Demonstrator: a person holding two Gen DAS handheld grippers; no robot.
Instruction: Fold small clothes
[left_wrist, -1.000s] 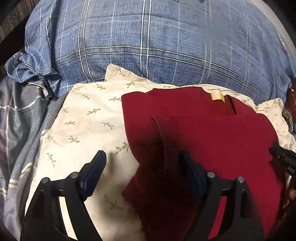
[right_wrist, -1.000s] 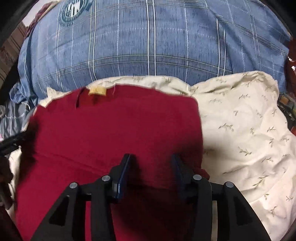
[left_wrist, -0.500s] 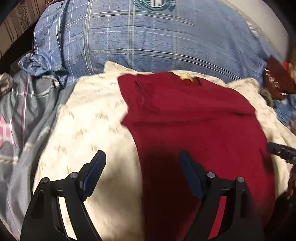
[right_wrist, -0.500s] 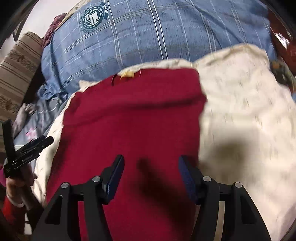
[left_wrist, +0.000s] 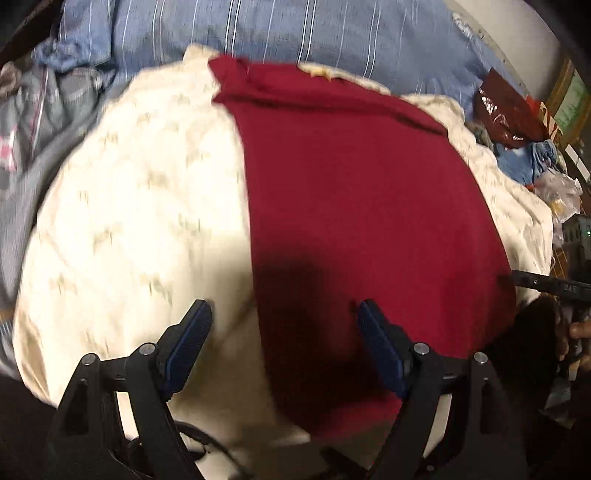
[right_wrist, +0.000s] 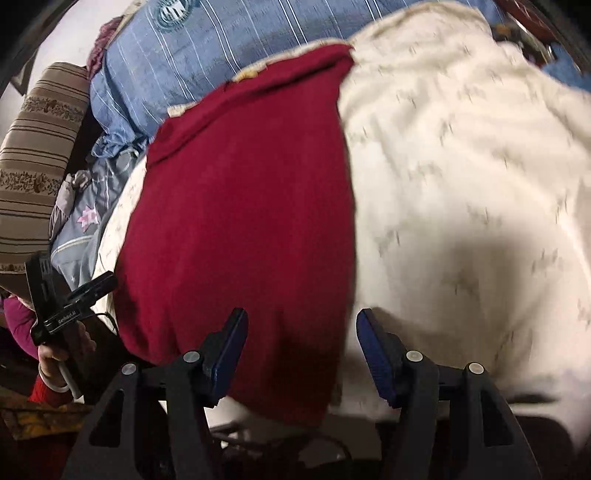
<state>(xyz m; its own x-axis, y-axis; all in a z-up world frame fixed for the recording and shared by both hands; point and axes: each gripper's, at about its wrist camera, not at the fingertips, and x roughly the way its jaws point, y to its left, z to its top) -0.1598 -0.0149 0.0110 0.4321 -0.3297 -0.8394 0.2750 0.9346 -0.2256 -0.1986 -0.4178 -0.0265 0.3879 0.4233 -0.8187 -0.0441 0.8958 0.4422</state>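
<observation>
A dark red garment (left_wrist: 354, 206) lies folded into a long strip on a cream leaf-print cloth (left_wrist: 140, 192). Its collar end with a yellow label points away from me. It also shows in the right wrist view (right_wrist: 243, 221). My left gripper (left_wrist: 284, 332) is open and empty, held above the garment's near left edge. My right gripper (right_wrist: 299, 343) is open and empty, above the garment's near right edge. The right gripper's body shows at the right edge of the left wrist view (left_wrist: 546, 286). The left gripper's body shows at the left of the right wrist view (right_wrist: 70, 306).
A blue plaid pillow (left_wrist: 295, 33) lies beyond the cream cloth. Grey bedding (left_wrist: 33, 122) is at the left. Red and blue clutter (left_wrist: 517, 122) sits at the far right. A striped cushion (right_wrist: 33, 155) stands at the left in the right wrist view.
Both grippers have pulled back and up from the garment. The right gripper's jaws have widened. More of the folded garment and the cream cloth shows now.
</observation>
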